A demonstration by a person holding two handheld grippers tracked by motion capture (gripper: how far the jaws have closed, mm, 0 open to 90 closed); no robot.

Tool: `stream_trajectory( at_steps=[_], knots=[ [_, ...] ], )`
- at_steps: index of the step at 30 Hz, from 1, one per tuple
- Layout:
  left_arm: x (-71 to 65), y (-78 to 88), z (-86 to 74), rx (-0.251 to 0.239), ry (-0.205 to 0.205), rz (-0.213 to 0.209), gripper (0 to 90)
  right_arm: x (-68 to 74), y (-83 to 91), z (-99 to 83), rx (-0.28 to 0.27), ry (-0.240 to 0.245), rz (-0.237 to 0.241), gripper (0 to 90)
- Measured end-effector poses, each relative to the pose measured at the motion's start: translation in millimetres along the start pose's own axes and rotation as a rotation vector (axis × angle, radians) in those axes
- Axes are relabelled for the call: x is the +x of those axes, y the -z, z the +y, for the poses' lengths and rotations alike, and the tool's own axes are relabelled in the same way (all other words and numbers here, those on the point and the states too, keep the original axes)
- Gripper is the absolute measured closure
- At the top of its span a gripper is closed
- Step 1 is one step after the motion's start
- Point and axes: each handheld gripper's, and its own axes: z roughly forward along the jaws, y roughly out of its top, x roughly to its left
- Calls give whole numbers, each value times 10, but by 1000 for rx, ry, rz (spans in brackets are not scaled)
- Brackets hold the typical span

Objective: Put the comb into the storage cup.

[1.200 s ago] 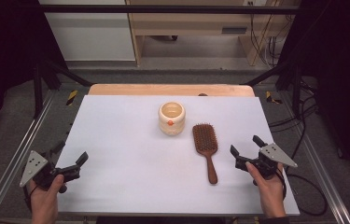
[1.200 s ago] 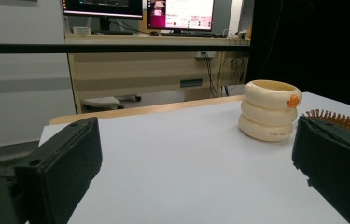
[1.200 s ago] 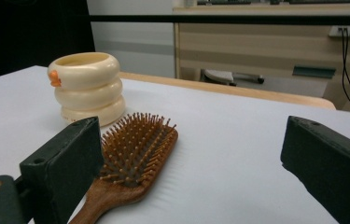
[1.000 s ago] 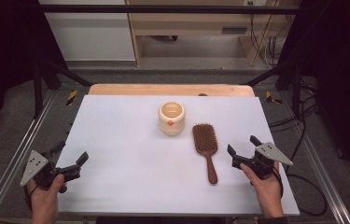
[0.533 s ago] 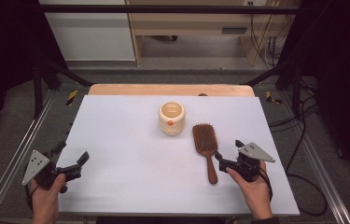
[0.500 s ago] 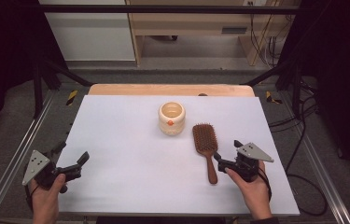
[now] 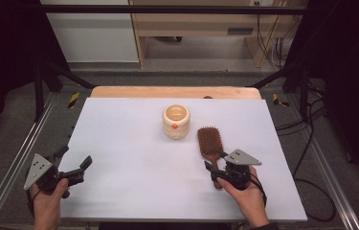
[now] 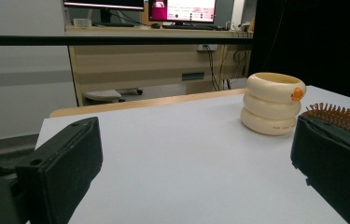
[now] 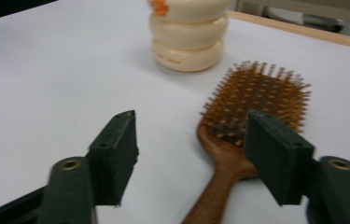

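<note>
Right gripper (image 7: 216, 168) at the handle of the hairbrush (image 7: 211, 145) on the white table (image 7: 129, 143).

At the near right, the right gripper straddles the wooden handle; its jaws have just been closing and stand partly open with the handle between them, pads not pressing on it. At the near left edge, the left gripper (image 7: 74, 163) rests with its jaws wide apart and nothing in them. The hairbrush lies bristles up, right of centre, its head pointing to the far side. Just beyond it, to the left, stands a cream ribbed cup (image 7: 175, 121) with a small orange mark.
</note>
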Motion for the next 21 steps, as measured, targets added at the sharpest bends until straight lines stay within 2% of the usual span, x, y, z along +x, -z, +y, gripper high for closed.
stream_trajectory(
  at_steps=[1, 2, 3, 4, 6, 7, 8, 12, 14, 17, 21],
  knots=[
    [0, 0, 0, 0, 0, 1, 22, 21, -7, 2, 4, 9, 19, 380],
    [0, 1, 0, 0, 0, 1, 22, 21, -7, 2, 4, 9, 19, 380],
    [1, 2, -1, 0, 0, 2, 22, 59, -22, 2, 15, 30, 31, 440],
    [2, 2, -1, 0, 1, 2, 22, 59, -22, 2, 15, 30, 31, 440],
    [0, -1, -3, 1, 1, 2, 23, 106, -49, -12, 41, 46, 57, 551],
    [-3, -3, -3, 4, -1, 1, 23, 106, -49, -12, 41, 46, 57, 551],
    [-7, -6, -4, 4, -2, 1, 23, 137, -78, -28, 64, 62, 90, 613],
    [-21, -11, -3, 7, -10, -1, 23, 167, -113, -55, 106, 98, 93, 698],
    [-22, -14, -5, 7, -8, -1, 23, 159, -123, -75, 128, 99, 98, 750],
    [-16, -15, -7, 11, -11, 3, 24, 146, -135, -114, 158, 100, 81, 809],
    [-12, -8, -6, 9, -8, 5, 24, 151, -145, -132, 196, 102, 91, 862]
  ],
)
